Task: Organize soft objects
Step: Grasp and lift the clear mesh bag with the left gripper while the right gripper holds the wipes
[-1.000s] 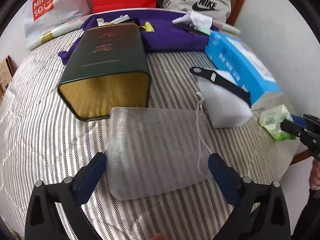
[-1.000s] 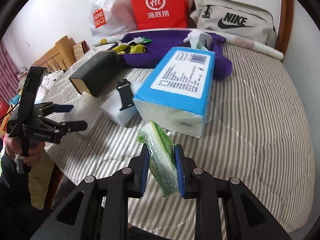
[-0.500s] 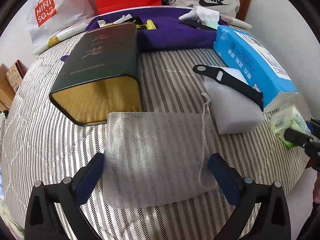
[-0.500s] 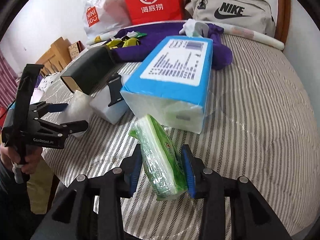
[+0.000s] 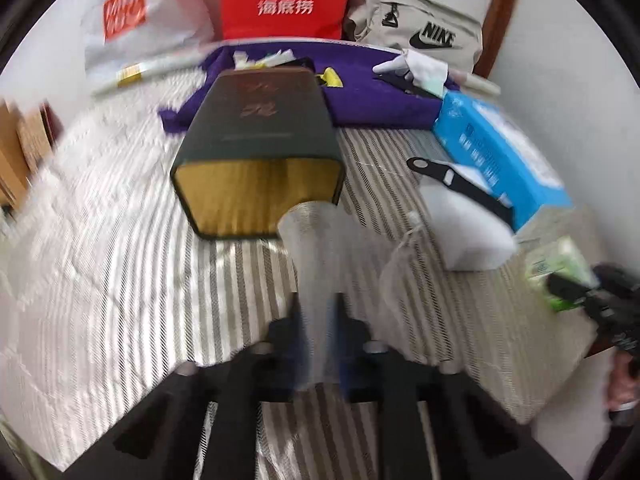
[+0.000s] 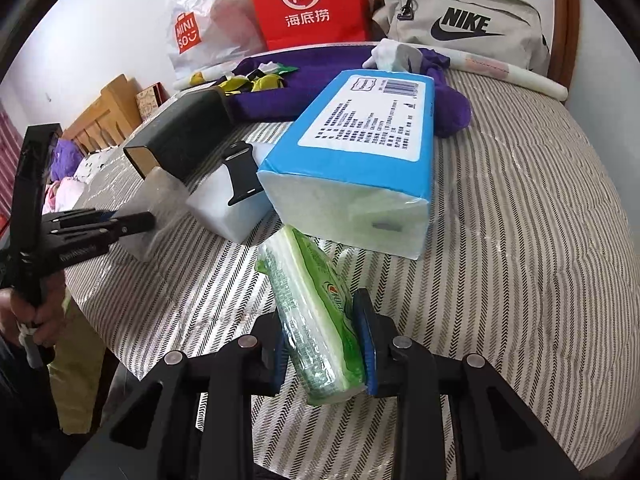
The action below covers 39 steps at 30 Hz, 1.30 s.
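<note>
— Striped bed [image 6: 520,216] first, since it fills both views: a white wall behind it, and a red paper bag [image 6: 308,0], a white plastic bag [image 6: 200,20] and a beige pouch [image 6: 460,20] lined up along the far edge.

— And lying on the bed itself?

— A purple cloth [image 6: 288,92] near those bags, with small yellow and white scraps on it. In front of it a blue tissue pack [image 6: 360,152] lies flat, and a dark green box [image 5: 260,148] lies on its side, its gold inside facing the left wrist camera. A white foam block [image 6: 228,212] with a black strap [image 6: 240,176] across it sits between the box and the tissue pack.

— What about the left tongs [image 5: 318,336]?

— They have just been closing, and the view is blurred. Their jaws are now pinched together on a sheer mesh pouch [image 5: 316,248], which stands up narrow between them just in front of the green box. Its drawstring [image 5: 400,248] trails off to one side.

— The right tongs [image 6: 324,344]?

— Clamped on a green wipes packet [image 6: 312,304], tilted, its far end just below the near end of the tissue pack. Those jaws have also just narrowed a little on it.

— Anyone in view?

— A hand [image 6: 36,316] gripping the left handle, at the edge of the right wrist view.
</note>
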Each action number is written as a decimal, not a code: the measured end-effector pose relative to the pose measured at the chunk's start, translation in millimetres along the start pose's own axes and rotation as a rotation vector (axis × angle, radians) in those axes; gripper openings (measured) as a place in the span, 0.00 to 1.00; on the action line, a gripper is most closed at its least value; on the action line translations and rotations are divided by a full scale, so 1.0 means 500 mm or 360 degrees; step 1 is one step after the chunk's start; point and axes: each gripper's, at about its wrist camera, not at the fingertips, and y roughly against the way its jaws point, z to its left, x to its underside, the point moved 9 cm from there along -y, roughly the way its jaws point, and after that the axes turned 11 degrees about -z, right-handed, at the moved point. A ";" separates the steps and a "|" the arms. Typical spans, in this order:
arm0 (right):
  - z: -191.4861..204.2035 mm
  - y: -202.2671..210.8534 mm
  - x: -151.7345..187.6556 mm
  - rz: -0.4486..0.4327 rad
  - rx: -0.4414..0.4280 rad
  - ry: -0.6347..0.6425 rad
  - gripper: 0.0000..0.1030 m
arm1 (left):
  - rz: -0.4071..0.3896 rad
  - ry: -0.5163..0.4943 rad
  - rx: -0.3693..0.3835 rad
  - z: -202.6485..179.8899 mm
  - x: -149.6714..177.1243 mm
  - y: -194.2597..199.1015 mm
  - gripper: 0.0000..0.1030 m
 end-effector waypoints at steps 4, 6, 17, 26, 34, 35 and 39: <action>0.005 0.003 0.001 0.0004 -0.0007 -0.0015 0.28 | 0.0000 0.0088 0.0081 0.018 0.012 0.019 0.09; 0.008 0.004 0.001 0.0006 -0.0005 -0.0015 0.28 | 0.0010 0.0114 0.0088 0.024 0.018 0.027 0.08; 0.013 0.039 -0.026 -0.0026 -0.0018 -0.0066 0.28 | -0.0036 0.0259 0.0178 0.046 -0.003 0.082 0.08; 0.026 0.080 -0.087 -0.0121 -0.0051 -0.0026 0.28 | -0.0079 0.0265 0.0193 0.049 -0.041 0.127 0.08; 0.037 0.092 -0.148 -0.0159 -0.0061 0.0025 0.28 | -0.0145 0.0280 0.0214 0.056 -0.090 0.166 0.08; 0.040 0.092 -0.158 -0.0169 -0.0061 0.0033 0.28 | -0.0151 0.0284 0.0219 0.057 -0.098 0.169 0.08; 0.045 0.094 -0.191 -0.0197 -0.0090 0.0027 0.28 | -0.0178 0.0286 0.0194 0.066 -0.131 0.177 0.08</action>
